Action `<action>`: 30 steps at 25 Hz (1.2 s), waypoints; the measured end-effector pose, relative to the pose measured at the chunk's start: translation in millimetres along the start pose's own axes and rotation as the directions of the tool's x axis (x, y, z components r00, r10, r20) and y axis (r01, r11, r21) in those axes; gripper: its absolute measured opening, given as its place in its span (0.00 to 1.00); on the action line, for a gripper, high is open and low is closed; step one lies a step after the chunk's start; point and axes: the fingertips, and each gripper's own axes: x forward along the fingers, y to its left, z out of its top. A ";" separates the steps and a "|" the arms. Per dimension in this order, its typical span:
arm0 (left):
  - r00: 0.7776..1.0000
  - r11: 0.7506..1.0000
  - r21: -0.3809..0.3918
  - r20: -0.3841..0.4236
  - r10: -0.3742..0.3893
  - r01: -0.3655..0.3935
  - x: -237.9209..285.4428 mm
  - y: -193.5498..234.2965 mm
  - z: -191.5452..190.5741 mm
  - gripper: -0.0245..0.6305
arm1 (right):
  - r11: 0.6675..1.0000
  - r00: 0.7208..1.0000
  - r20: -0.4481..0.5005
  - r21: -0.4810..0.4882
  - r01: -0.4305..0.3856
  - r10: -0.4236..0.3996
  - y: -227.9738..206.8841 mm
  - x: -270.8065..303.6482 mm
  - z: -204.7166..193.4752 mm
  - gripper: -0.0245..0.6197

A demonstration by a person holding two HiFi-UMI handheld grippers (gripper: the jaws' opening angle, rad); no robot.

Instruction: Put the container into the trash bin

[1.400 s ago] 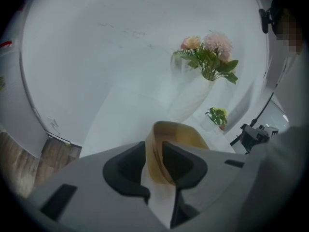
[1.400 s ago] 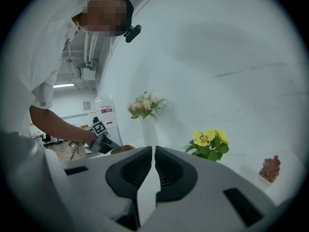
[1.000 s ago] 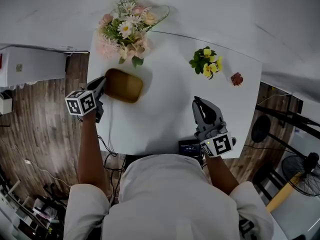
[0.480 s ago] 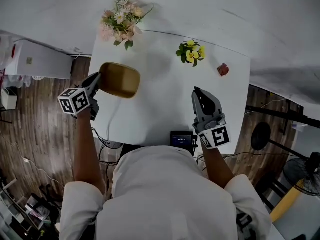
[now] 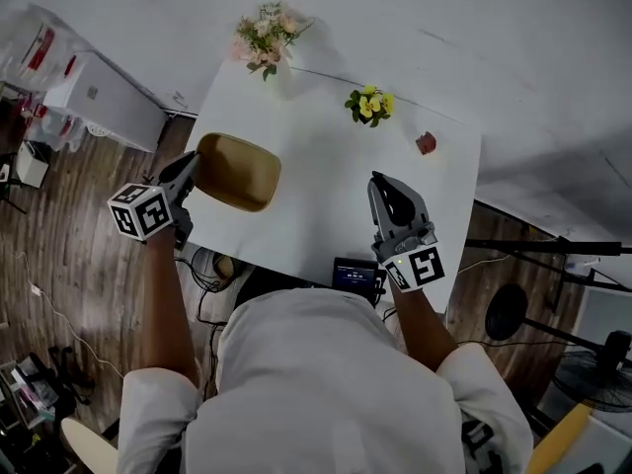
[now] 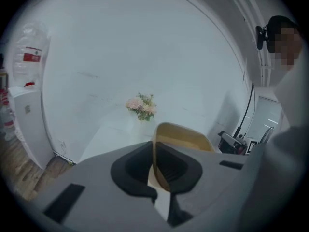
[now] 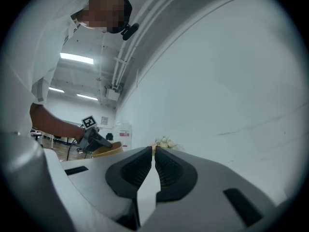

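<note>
A tan, rounded container (image 5: 237, 171) hangs in the air above the left part of the white table (image 5: 326, 225). My left gripper (image 5: 190, 170) is shut on its near rim. In the left gripper view the thin rim of the container (image 6: 181, 137) runs between the two dark pads. My right gripper (image 5: 387, 188) is lifted over the right side of the table, shut with nothing between its jaws. The right gripper view shows the pads almost touching and, far left, the container (image 7: 107, 150) with the left gripper (image 7: 94, 138). No trash bin is in view.
On the table stand a pink bouquet (image 5: 265, 36), a small yellow flower bunch (image 5: 368, 104) and a small red thing (image 5: 426, 143). A dark device (image 5: 355, 276) sits at the near edge. A white cabinet (image 5: 104, 102) stands left on the wooden floor; stands and cables lie right.
The left gripper has lifted the container off the table and brought it up and left. The right gripper has also risen. The head view has swung, so the table looks smaller and farther.
</note>
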 end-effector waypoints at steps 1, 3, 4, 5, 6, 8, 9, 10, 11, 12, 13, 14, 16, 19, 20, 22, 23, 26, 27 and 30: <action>1.000 1.000 0.002 0.015 0.009 -0.009 -11.8 -7.4 -2.4 0.07 | 1.000 1.000 0.014 -0.004 -0.017 0.017 3.6 -2.7 5.8 0.11; 0.998 0.999 0.000 0.047 0.035 -0.035 -36.6 -19.4 -8.5 0.07 | 0.999 0.998 0.040 -0.007 -0.049 0.049 11.1 -8.3 15.4 0.11; 0.997 0.999 -0.004 0.061 0.052 -0.052 -49.6 -23.9 -12.9 0.07 | 0.998 0.997 0.051 -0.005 -0.064 0.064 15.4 -12.1 18.2 0.11; 0.995 0.997 -0.010 0.074 0.071 -0.070 -62.8 -27.4 -18.6 0.07 | 0.997 0.995 0.060 -0.001 -0.080 0.080 20.0 -16.4 19.5 0.11; 0.992 0.996 -0.020 0.085 0.091 -0.090 -76.2 -30.2 -25.6 0.07 | 0.995 0.993 0.067 0.005 -0.098 0.097 24.8 -20.7 19.4 0.11; 0.986 0.991 -0.047 0.098 0.133 -0.129 -103.4 -33.9 -41.9 0.07 | 0.990 0.988 0.077 0.017 -0.137 0.136 35.3 -26.9 17.2 0.11; 0.983 0.987 -0.061 0.100 0.153 -0.147 -116.6 -34.9 -50.1 0.07 | 0.988 0.985 0.081 0.022 -0.155 0.153 41.0 -28.8 15.9 0.11; 0.980 0.983 -0.074 0.101 0.173 -0.166 -130.2 -35.5 -58.5 0.07 | 0.985 0.982 0.084 0.028 -0.172 0.169 47.2 -30.0 14.6 0.11; 0.976 0.979 -0.089 0.103 0.194 -0.185 -144.4 -36.0 -66.6 0.07 | 0.982 0.979 0.087 0.035 -0.188 0.184 53.9 -30.6 13.4 0.11; 0.971 0.974 -0.104 0.108 0.214 -0.203 -159.0 -36.8 -74.1 0.07 | 0.978 0.976 0.090 0.043 -0.204 0.199 61.0 -31.0 12.9 0.11; 0.966 0.969 -0.119 0.114 0.231 -0.218 -173.4 -37.6 -80.6 0.07 | 0.975 0.973 0.092 0.048 -0.219 0.214 68.4 -31.2 13.1 0.11; 0.962 0.964 -0.134 0.121 0.247 -0.230 -187.2 -38.2 -86.2 0.07 | 0.971 0.969 0.093 0.052 -0.233 0.227 76.0 -31.1 13.8 0.11; 0.950 0.952 -0.167 0.134 0.281 -0.258 -213.8 -37.3 -97.5 0.07 | 0.963 0.961 0.094 0.058 -0.264 0.258 92.1 -28.9 15.8 0.11; 0.922 0.922 -0.231 0.163 0.352 -0.311 -258.8 -33.5 -118.2 0.07 | 0.942 0.941 0.097 0.068 -0.330 0.323 119.7 -23.8 18.5 0.11; 0.910 0.910 -0.250 0.173 0.377 -0.330 -274.2 -32.5 -124.7 0.07 | 0.933 0.933 0.096 0.069 -0.354 0.346 129.9 -22.1 19.3 0.11; 0.890 0.890 -0.280 0.185 0.417 -0.359 -299.6 -29.8 -137.9 0.07 | 0.914 0.914 0.092 0.067 -0.401 0.394 149.5 -15.1 18.1 0.11; 0.882 0.881 -0.293 0.187 0.433 -0.371 -309.0 -26.5 -145.1 0.07 | 0.904 0.905 0.091 0.066 -0.422 0.416 158.2 -8.9 15.5 0.11; 0.858 0.852 -0.343 0.193 0.476 -0.395 -332.4 -10.3 -168.4 0.07 | 0.879 0.880 0.090 0.072 -0.472 0.465 183.6 13.4 5.2 0.11; 0.850 0.841 -0.362 0.196 0.489 -0.401 -341.2 -4.7 -176.7 0.07 | 0.871 0.874 0.091 0.077 -0.485 0.478 193.3 20.1 2.8 0.11; 0.827 0.811 -0.421 0.208 0.523 -0.407 -367.7 10.6 -201.6 0.07 | 0.855 0.859 0.088 0.091 -0.511 0.504 224.1 35.2 -2.5 0.11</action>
